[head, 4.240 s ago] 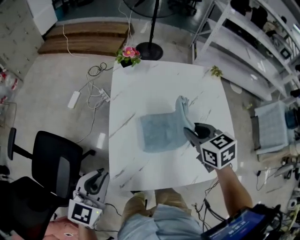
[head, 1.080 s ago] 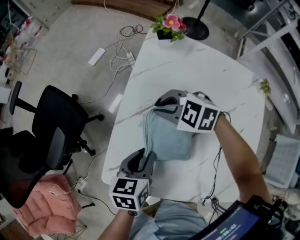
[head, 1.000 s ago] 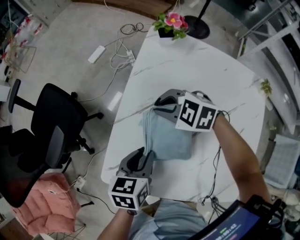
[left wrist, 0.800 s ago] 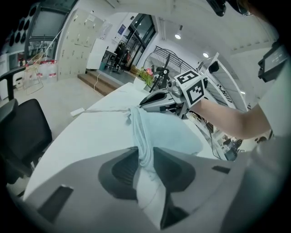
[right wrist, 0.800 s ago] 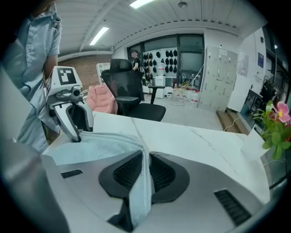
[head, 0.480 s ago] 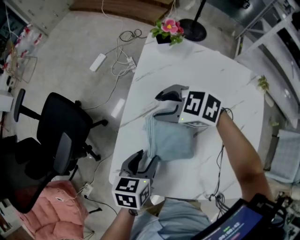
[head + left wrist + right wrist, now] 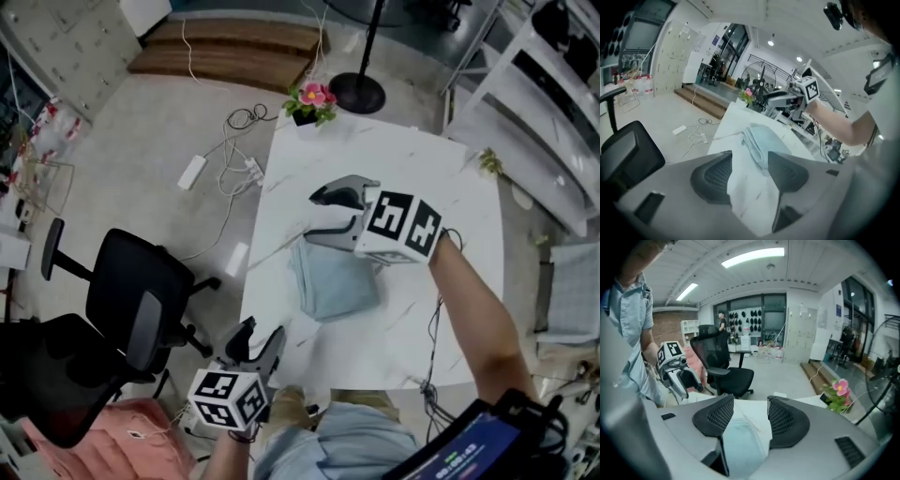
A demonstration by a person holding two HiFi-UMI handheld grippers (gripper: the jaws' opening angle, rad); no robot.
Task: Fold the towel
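Observation:
A light blue towel [image 7: 333, 281] lies folded into a small thick rectangle on the white marble table [image 7: 422, 178]. My right gripper [image 7: 317, 216] hovers over the towel's far edge; its jaws have just been opening and stand wide with nothing between them. My left gripper [image 7: 261, 330] sits off the table's near-left corner, clear of the towel, and its jaws have also just been opening, empty. In the left gripper view the towel [image 7: 761, 140] shows beyond the gap of the left gripper [image 7: 749, 164]. The right gripper view has the towel [image 7: 743, 441] below the right gripper [image 7: 749, 416].
A pot of pink flowers [image 7: 312, 101] stands at the table's far-left corner. Black office chairs [image 7: 141, 300] and a pink cushion [image 7: 122, 441] are on the left floor, with cables and a power strip [image 7: 192, 172]. A lamp base [image 7: 356, 94] and white shelves [image 7: 534, 112] are beyond.
Both grippers opened and let go of the towel. The right one rose above it; the left one drew back off the towel toward the near-left table corner.

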